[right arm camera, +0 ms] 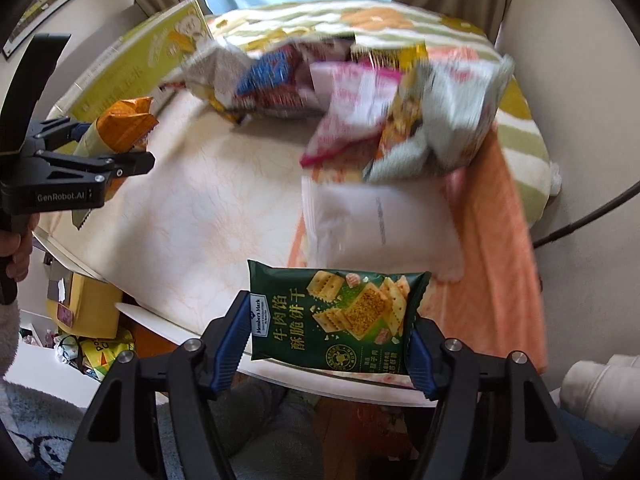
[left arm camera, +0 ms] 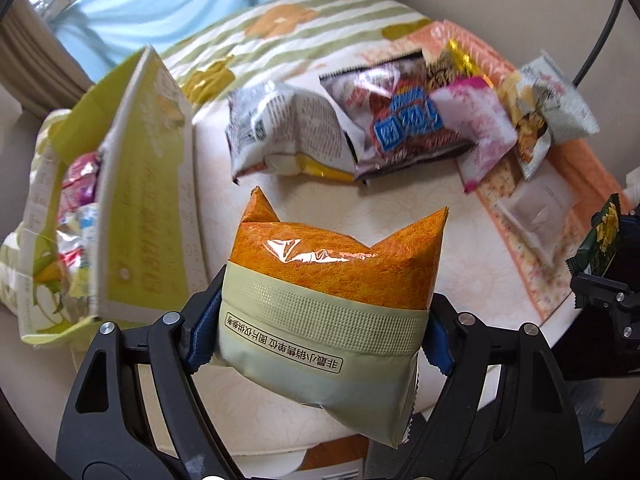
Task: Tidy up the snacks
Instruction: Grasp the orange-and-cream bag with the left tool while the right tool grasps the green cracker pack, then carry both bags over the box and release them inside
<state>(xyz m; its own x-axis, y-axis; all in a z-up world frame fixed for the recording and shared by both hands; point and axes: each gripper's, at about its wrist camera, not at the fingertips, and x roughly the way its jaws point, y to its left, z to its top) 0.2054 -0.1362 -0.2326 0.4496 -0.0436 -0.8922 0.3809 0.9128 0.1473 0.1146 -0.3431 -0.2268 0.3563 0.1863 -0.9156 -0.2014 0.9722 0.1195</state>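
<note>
Nearest, the left gripper (left arm camera: 320,332) pinches an orange and pale green snack packet (left arm camera: 336,280) by its two sides, lifted above the pale round table (left arm camera: 400,220). The right gripper (right arm camera: 326,340) clamps a dark green cracker packet (right arm camera: 340,316) at both ends, over the table's near edge. Just behind that one lies a white packet (right arm camera: 380,224) on an orange cloth (right arm camera: 496,216). Further away, a heap of mixed snack bags (left arm camera: 384,120) rests on the table. At the left stands an open yellow-green carton (left arm camera: 136,184) with bright wrappers inside.
</note>
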